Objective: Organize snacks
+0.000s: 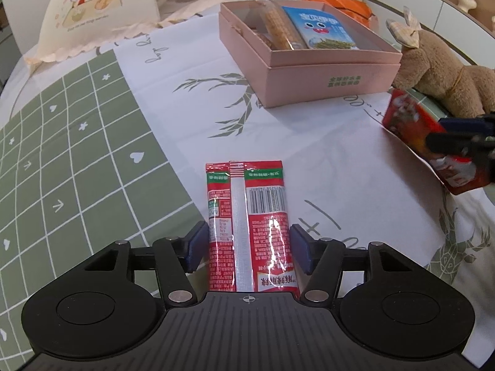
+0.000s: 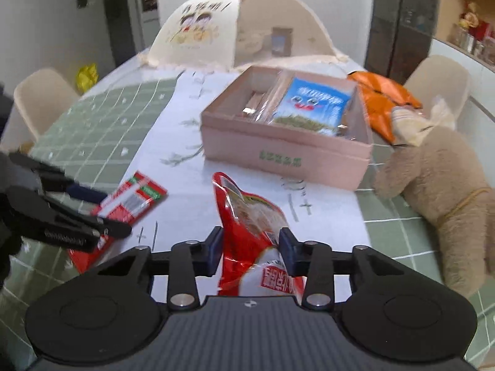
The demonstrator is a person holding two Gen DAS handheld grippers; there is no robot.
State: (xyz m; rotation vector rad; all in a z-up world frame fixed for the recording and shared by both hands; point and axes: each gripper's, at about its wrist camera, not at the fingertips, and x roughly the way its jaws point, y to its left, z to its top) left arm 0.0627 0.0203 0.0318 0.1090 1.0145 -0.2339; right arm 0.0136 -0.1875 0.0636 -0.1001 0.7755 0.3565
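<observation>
The left gripper [image 1: 249, 247] stands with its jaws spread either side of a flat red snack packet [image 1: 249, 213] lying back side up on the tablecloth [image 1: 185, 123]; each blue pad sits just off the packet's long edges, and whether they touch the film cannot be told. Beyond those jaws the cloth is bare white print all the way to the near wall of the pink box [image 1: 324, 83], and to their left the green checked part of the cloth lies open as well. The right gripper [image 2: 250, 250] pinches a second red snack bag [image 2: 250, 216], crumpled between its pads, the bag's top edge standing up ahead of the jaws and its lower end lifted off the table. Ahead of these jaws, across a short bare strip of cloth, the open pink box holds a blue packet [image 2: 312, 105] against its right side and a clear-wrapped biscuit roll [image 1: 280, 27] beside it, with free floor left of those. To the right of the right jaws a plush toy [image 2: 439, 191] crowds the table edge and touches the box's corner; an orange bag [image 2: 383, 99] lies behind it. Far beyond the box stands a domed food cover [image 2: 222, 31].
</observation>
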